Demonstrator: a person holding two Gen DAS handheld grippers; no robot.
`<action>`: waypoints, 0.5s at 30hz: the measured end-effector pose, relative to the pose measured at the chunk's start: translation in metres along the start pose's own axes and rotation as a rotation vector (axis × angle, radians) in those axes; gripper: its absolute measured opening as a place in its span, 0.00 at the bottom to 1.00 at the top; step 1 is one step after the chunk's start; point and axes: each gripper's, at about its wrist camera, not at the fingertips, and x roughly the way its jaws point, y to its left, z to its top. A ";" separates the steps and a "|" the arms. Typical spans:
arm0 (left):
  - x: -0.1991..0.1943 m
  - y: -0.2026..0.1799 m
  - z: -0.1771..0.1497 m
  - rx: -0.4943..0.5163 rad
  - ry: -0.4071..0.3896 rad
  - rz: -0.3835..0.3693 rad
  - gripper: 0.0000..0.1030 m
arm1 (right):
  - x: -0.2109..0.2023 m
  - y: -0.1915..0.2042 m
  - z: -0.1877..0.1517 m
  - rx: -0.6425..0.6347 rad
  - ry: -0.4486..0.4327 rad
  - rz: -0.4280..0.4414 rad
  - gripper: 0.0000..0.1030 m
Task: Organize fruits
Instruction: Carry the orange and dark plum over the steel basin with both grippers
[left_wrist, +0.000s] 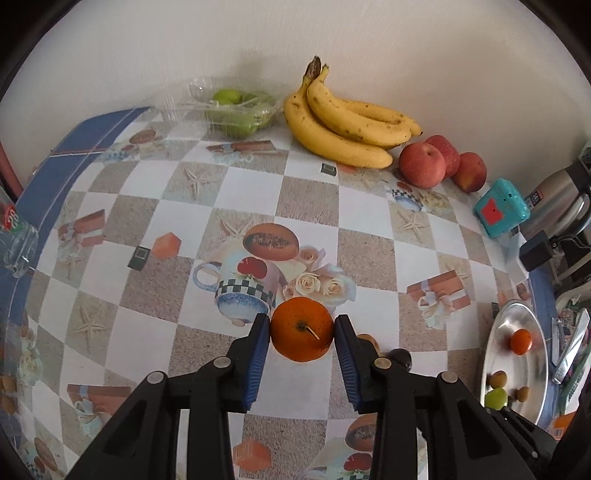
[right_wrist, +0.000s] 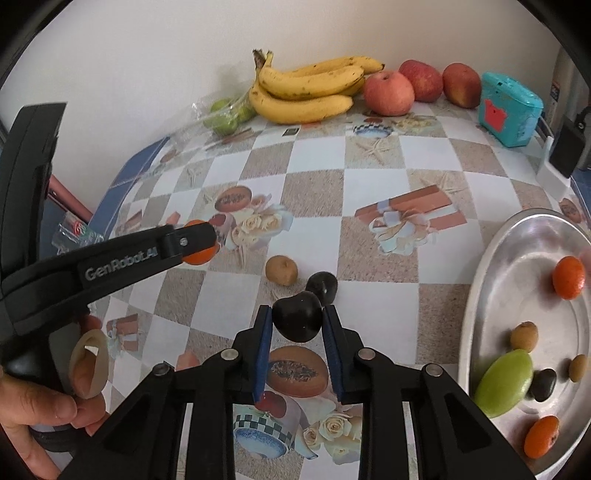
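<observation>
While both grippers hold fruit above the patterned tablecloth (right_wrist: 369, 177), the stock reads as follows.

Held: one orange (left_wrist: 302, 329), pinched between the blue pads of the left gripper (left_wrist: 302, 332), jaws narrowed onto its sides; one dark plum (right_wrist: 297, 320), clamped in the right gripper (right_wrist: 297, 325), jaws drawn close on it.

Loose on the cloth: one dark plum (right_wrist: 321, 287) just behind the held one; one small brown fruit (right_wrist: 281, 270) beside it.

Along the wall: one bunch of bananas (right_wrist: 306, 88); three red apples (right_wrist: 388, 93), touching in a row; one teal box (right_wrist: 509, 109) next to them.

Containers: one clear plastic tray (left_wrist: 236, 107) holding green fruits, number unclear through the film. One metal plate (right_wrist: 480, 295) at the right, holding two oranges (right_wrist: 569, 277), one green fruit (right_wrist: 504, 384), one dark plum (right_wrist: 543, 384) touching it, and two small brown fruits (right_wrist: 523, 336).

A person's hand (right_wrist: 40, 406) grips the left gripper's handle.
</observation>
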 end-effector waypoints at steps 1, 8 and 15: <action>-0.002 0.000 0.000 0.001 -0.001 0.002 0.37 | -0.002 -0.001 0.000 0.005 -0.004 0.001 0.28; -0.011 0.001 -0.002 -0.018 -0.008 -0.004 0.37 | -0.015 -0.007 0.002 0.029 -0.025 0.005 0.28; -0.016 -0.005 -0.005 -0.009 -0.008 -0.003 0.37 | -0.021 -0.014 0.003 0.044 -0.032 0.003 0.28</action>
